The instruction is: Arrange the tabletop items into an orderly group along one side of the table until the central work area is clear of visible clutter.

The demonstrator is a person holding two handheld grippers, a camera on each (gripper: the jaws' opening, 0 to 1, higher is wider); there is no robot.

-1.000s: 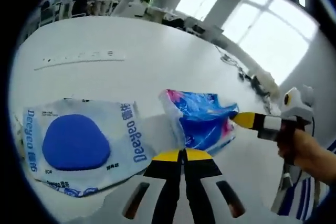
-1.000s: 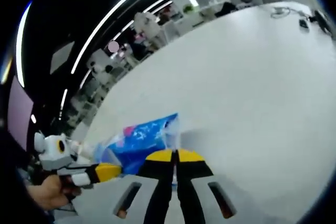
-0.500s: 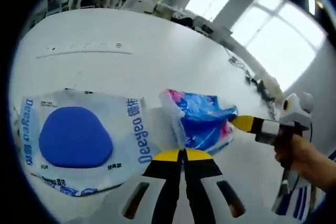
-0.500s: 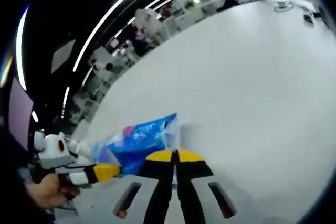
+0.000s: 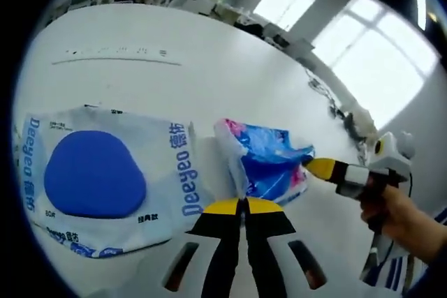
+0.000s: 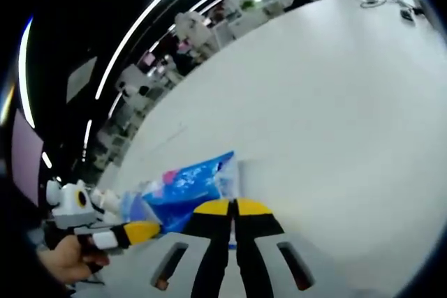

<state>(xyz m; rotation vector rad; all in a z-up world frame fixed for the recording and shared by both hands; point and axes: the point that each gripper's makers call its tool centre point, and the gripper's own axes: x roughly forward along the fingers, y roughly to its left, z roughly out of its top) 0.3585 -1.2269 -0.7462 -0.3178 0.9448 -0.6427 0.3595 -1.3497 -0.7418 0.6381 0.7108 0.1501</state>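
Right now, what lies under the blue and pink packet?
The blue and pink packet rests on the white table, with the left gripper and right gripper pinching opposite ends. Its underside is hidden.

In the left gripper view, the wipes pack [image 5: 105,183] lies flat on the counter [image 5: 209,68] at 9 o'clock of the left gripper [image 5: 242,206]. The tissue packet [image 5: 269,162] lies just beside it, at 3 o'clock of the pack and at 12 o'clock of the left gripper. The right gripper [image 5: 314,167] enters from 3 o'clock, its tip touching the packet's far edge, with a hand [image 5: 398,218] behind it.

In the right gripper view, the tissue packet [image 6: 188,185] lies at 11 o'clock of the right gripper [image 6: 234,207]. The left gripper [image 6: 143,232] stands at 9 o'clock, touching the packet.
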